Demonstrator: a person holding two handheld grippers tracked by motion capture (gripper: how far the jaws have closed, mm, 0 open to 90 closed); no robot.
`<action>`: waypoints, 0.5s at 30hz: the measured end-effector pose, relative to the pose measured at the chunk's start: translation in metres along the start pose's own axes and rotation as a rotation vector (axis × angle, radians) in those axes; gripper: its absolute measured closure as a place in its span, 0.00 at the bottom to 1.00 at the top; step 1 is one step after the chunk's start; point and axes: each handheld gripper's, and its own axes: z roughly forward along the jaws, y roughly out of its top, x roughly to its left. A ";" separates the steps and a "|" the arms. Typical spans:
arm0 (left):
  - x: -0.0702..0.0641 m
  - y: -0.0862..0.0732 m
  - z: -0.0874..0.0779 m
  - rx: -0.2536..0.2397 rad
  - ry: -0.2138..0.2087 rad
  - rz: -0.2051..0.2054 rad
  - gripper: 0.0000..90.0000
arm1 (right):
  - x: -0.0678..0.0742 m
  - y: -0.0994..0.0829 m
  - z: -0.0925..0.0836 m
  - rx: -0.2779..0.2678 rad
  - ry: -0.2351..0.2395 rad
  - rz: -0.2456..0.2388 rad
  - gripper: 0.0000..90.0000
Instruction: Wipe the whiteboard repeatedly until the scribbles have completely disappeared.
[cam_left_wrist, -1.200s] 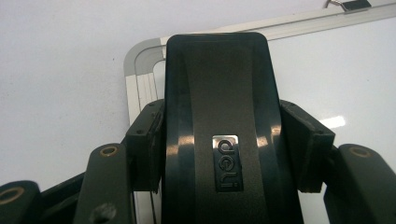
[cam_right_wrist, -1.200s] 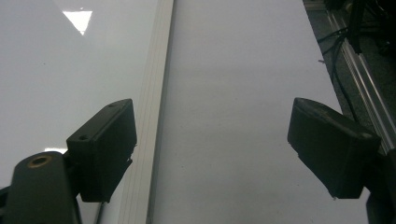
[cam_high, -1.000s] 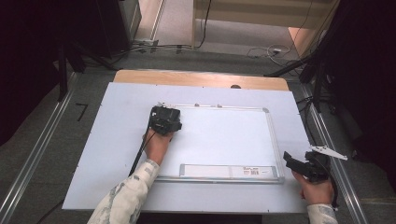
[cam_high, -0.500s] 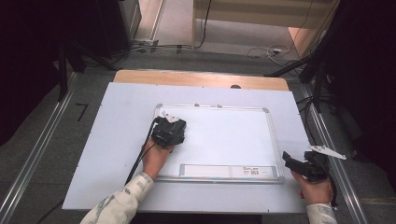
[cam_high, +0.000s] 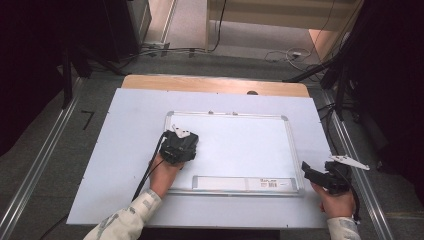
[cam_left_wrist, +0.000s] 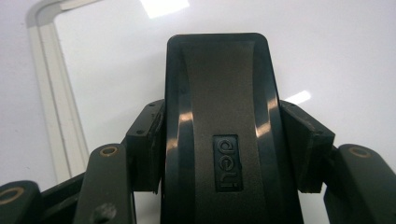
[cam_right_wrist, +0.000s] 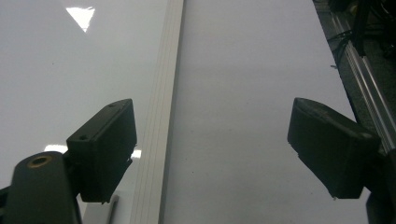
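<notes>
A black whiteboard eraser (cam_left_wrist: 219, 135) sits clamped between the two jaws of the left gripper (cam_high: 178, 147), pads pressing its long sides, over the whiteboard (cam_high: 240, 145) near its left edge. The right gripper (cam_high: 320, 176) rests with jaws wide apart, empty, beside the board's right frame.

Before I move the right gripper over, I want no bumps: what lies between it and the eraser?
In the high view, between the right gripper and the eraser held by the left gripper lie only bare whiteboard and its frame edge.
</notes>
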 end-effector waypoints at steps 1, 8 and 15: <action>0.002 0.003 0.002 0.000 0.009 -0.012 0.45 | 0.000 0.000 0.000 -0.001 0.001 0.000 0.16; 0.020 0.025 0.023 0.002 0.085 -0.098 0.45 | 0.002 0.001 0.001 0.000 0.001 -0.002 0.16; 0.020 0.040 0.037 -0.002 0.124 -0.128 0.46 | 0.001 0.001 0.002 0.001 0.002 -0.002 0.16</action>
